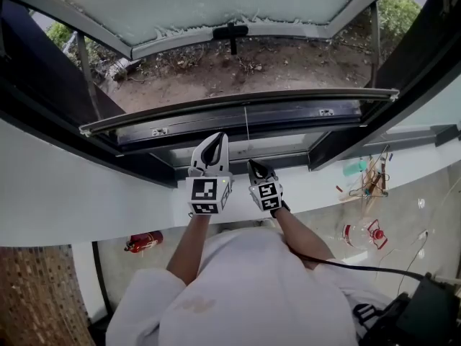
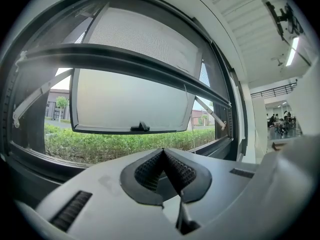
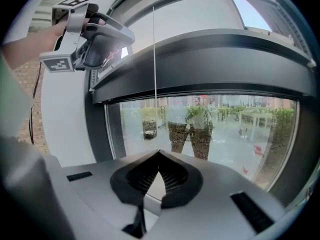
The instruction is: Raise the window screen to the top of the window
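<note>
The window screen's dark bottom rail [image 1: 238, 105] spans the window frame, with grey mesh [image 2: 145, 36] above it in the left gripper view. A thin pull cord [image 1: 247, 132] hangs from the rail's middle, and it also shows in the right gripper view as the cord [image 3: 154, 54] under the rail [image 3: 210, 54]. My left gripper [image 1: 214, 138] is held up just below the rail and left of the cord, shut and empty. My right gripper [image 1: 254, 166] is lower, just right of the cord, also shut with nothing in it. Neither touches the cord.
The outer glass sash [image 1: 216, 6] is swung outward, its black handle [image 1: 230, 32] at the lower edge. A white sill [image 1: 86, 193] runs under the window. On the floor lie a red extinguisher [image 1: 144, 241] and scattered tools [image 1: 367, 182]. A hedge [image 2: 120, 144] grows outside.
</note>
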### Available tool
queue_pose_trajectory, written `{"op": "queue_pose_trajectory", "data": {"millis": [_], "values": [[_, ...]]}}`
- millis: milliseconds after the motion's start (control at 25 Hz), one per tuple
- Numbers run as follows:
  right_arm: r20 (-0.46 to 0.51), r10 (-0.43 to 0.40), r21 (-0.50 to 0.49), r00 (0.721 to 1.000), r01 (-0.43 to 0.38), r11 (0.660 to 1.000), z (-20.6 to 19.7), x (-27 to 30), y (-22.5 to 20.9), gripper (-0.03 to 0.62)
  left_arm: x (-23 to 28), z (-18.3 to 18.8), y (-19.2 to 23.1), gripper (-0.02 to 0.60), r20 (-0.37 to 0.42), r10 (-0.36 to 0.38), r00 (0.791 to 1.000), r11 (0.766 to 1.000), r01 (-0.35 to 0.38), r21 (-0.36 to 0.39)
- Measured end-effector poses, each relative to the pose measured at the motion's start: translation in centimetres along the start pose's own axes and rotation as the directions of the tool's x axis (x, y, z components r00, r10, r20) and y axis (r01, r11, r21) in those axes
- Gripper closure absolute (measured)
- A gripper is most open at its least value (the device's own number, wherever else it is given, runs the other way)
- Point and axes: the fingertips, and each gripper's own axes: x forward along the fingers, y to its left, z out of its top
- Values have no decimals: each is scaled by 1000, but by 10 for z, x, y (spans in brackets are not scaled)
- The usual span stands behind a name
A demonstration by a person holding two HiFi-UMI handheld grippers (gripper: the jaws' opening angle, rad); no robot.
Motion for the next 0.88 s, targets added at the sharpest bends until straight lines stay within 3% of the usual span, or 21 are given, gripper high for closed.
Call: {"op": "queue_pose_trajectory", "data": {"millis": [880], "values": [[89, -8, -18, 996, 10, 1000, 33, -3, 0, 592, 7, 5, -11, 580, 9, -41, 999, 999, 41, 5]]}}
